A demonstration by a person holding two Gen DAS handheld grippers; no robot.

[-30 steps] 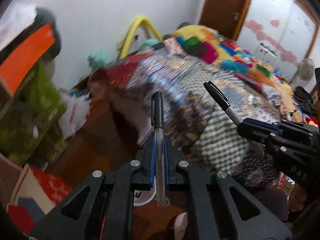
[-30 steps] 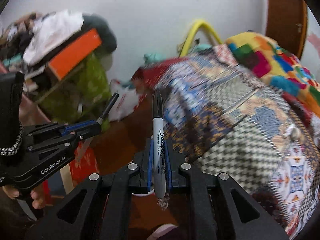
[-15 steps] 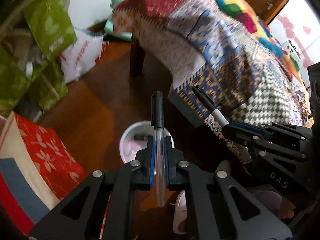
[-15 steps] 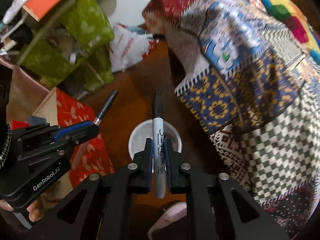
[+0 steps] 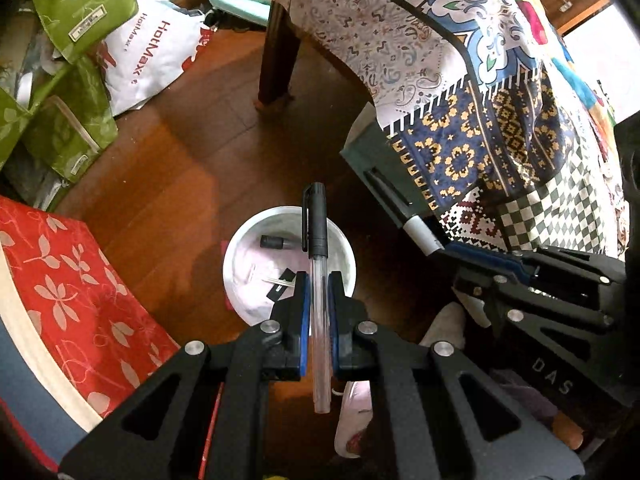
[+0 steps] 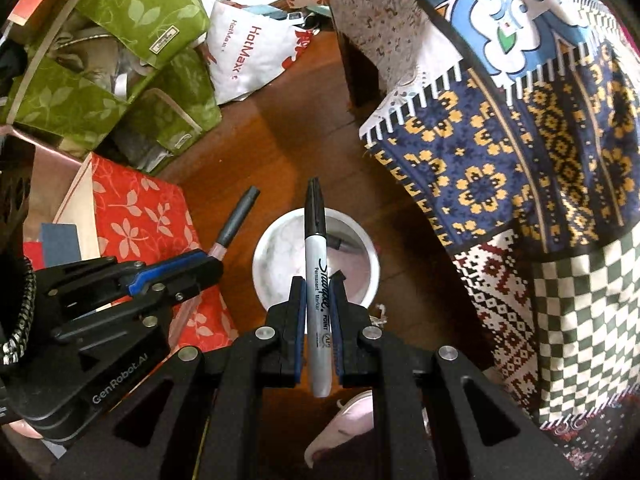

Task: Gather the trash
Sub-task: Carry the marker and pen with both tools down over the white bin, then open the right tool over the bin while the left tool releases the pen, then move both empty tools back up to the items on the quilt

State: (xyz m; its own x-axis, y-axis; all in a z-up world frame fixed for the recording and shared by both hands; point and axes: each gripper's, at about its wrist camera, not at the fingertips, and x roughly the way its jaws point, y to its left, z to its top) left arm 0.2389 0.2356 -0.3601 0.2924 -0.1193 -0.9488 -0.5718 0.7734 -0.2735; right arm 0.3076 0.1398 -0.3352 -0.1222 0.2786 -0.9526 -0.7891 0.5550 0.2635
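Clear plastic forms the barrel of the ballpoint pen [image 5: 319, 320], which is topped by a black clipped cap and is clamped between the blue-padded fingers of the left gripper [image 5: 319, 312] at lower centre of the left wrist view. A grey-bodied Sharpie permanent marker [image 6: 318, 300], black-capped with black script on its barrel, is gripped the same way by the right gripper [image 6: 319, 312] at lower centre of the right wrist view. Two writing tools are thus counted, one per gripper, each pointing cap-forward up the frame.

One white round bin [image 5: 240, 276] is seen on the brown wooden floor [image 5: 180, 152] at mid-frame, directly beyond both sets of fingertips; inside it a small black cap-like piece [image 5: 272, 242] and a few scraps (too small to name) are visible. Both tools are held above the bin, not in it.

Both grippers are angled downward at the floor, side by side: the right one is seen at the right edge of the left view, the left one at the left edge of the right view.

A patchwork quilt [image 6: 520, 140] fills the upper right, draped over dark wooden furniture. In the upper left, green leaf-print bags [image 6: 132, 12] and one white HotMaxx bag [image 5: 152, 60] are piled; one red leaf-print box [image 5: 68, 280] is seen at lower left.
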